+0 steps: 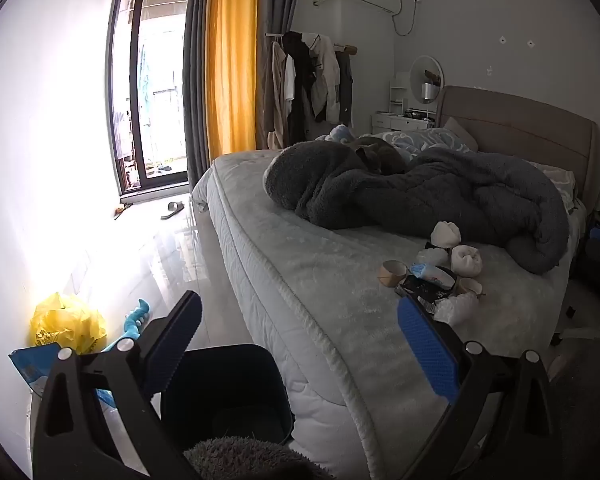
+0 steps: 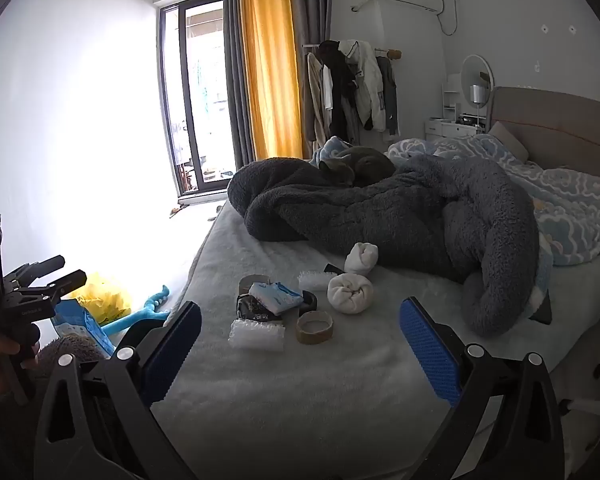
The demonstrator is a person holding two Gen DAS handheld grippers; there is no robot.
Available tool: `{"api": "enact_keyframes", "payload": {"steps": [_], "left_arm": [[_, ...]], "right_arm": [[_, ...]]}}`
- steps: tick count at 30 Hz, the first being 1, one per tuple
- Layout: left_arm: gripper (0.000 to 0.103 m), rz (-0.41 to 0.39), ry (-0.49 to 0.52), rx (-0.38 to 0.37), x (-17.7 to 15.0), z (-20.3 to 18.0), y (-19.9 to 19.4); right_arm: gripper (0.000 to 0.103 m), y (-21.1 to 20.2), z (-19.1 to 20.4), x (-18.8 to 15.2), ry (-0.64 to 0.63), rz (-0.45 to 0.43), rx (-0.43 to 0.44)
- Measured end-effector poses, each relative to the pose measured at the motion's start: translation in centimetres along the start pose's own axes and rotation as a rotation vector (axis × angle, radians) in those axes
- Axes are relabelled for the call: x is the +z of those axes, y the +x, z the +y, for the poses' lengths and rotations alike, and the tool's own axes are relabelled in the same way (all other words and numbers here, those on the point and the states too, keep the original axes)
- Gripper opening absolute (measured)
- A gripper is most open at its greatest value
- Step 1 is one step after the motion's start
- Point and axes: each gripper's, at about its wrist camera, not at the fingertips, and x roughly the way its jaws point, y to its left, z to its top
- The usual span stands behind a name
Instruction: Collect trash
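Grippers both tipped down with jaws wide and nothing in them, left gripper [image 1: 300, 348] over the mattress edge [image 1: 260, 280] above a dark bin [image 1: 228, 392], right gripper [image 2: 300, 348] over open bedding, trash pile [image 2: 276, 312] at 12 o'clock, blanket [image 2: 420, 216] behind.

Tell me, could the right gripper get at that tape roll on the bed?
Probably yes: the right gripper is open, and only bare bed cover lies between it and the tape roll.

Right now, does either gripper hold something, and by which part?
Nothing is held. The left gripper and the right gripper are both open, with nothing between the fingers.
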Motion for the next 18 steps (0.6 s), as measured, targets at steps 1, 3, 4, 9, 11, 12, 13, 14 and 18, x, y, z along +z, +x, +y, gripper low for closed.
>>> {"api": "enact_keyframes", "payload": {"steps": [1,3,4,9,11,12,13,14,18], "left_arm": [[0.1,0.001,-0.001,0.0,0.0,0.0,0.01],[0.1,0.001,0.001,0.0,0.01,-0.01,0.01],[0.1,0.001,0.002,0.001,0.02,-0.03,0.01],[0.1,0.0,-0.001,0.0,0.0,0.01,0.0],[0.1,0.0,0.0,0.0,0.01,0.01,-0.01],[0.1,0.0,0.0,0.001,0.0,0.02,-0.01],[0.1,0.0,0.0,0.001,0.0,0.03,-0.02],[0.1,0.0,0.0,0.001,0.0,0.04,-0.04],[0.1,0.001,0.0,0.001,0.0,0.0,0.01]], "right_arm": [[0.1,0.01,0.02,0.01,-0.002,0.001,-0.001],[0.1,0.0,0.06,0.02,-0.005,0.0,-0.002],[0.1,-0.01,0.08,0.02,-0.006,0.0,-0.002],[0.1,-0.01,0.17,0.05,-0.012,0.001,-0.006],[0.1,0.0,0.16,0.04,-0.012,0.001,-0.006],[0.1,-0.01,0.14,0.05,-0.012,0.001,-0.006],[0.1,0.01,0.14,0.05,-0.011,0.001,-0.006],[0.1,-0.01,0.14,0.05,-0.011,0.0,-0.006],[0.1,0.0,0.07,0.05,-0.012,0.0,-0.005]]}}
